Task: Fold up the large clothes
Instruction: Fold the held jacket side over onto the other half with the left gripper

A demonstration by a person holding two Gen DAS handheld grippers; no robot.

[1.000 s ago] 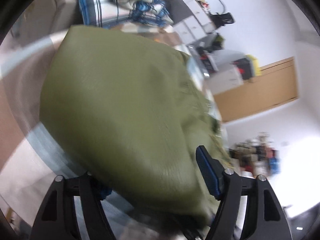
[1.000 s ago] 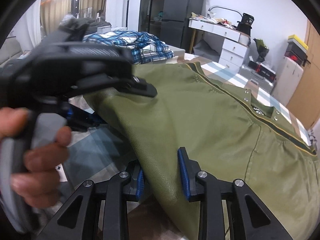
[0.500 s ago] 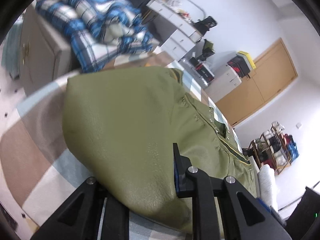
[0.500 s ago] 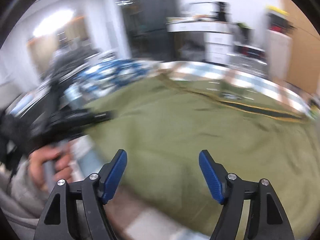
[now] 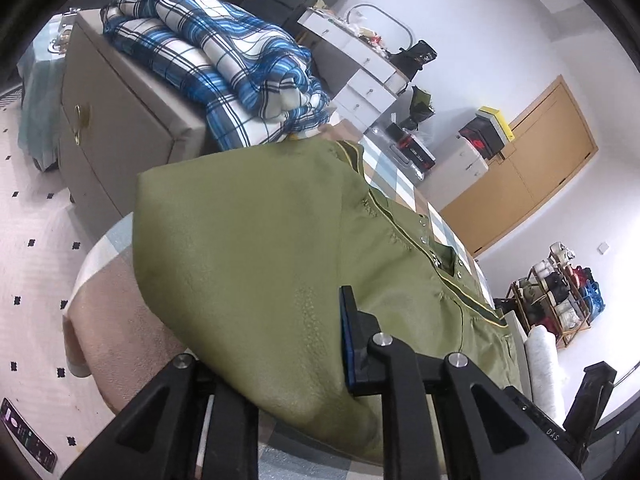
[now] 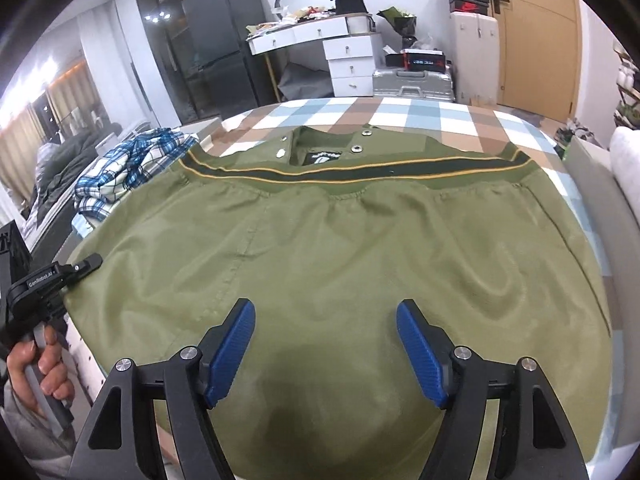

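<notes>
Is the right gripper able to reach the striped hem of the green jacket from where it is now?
Probably yes. The right gripper is open above the green jacket, and only flat fabric lies between it and the striped hem; nothing blocks the way.

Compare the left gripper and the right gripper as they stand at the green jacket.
The left gripper is shut on the green jacket's side edge; the right gripper stands open, holding nothing. The left gripper comes in from the jacket's side; the right gripper hovers above the jacket's near middle, facing its striped hem. Both have black frames and blue pads.
</notes>
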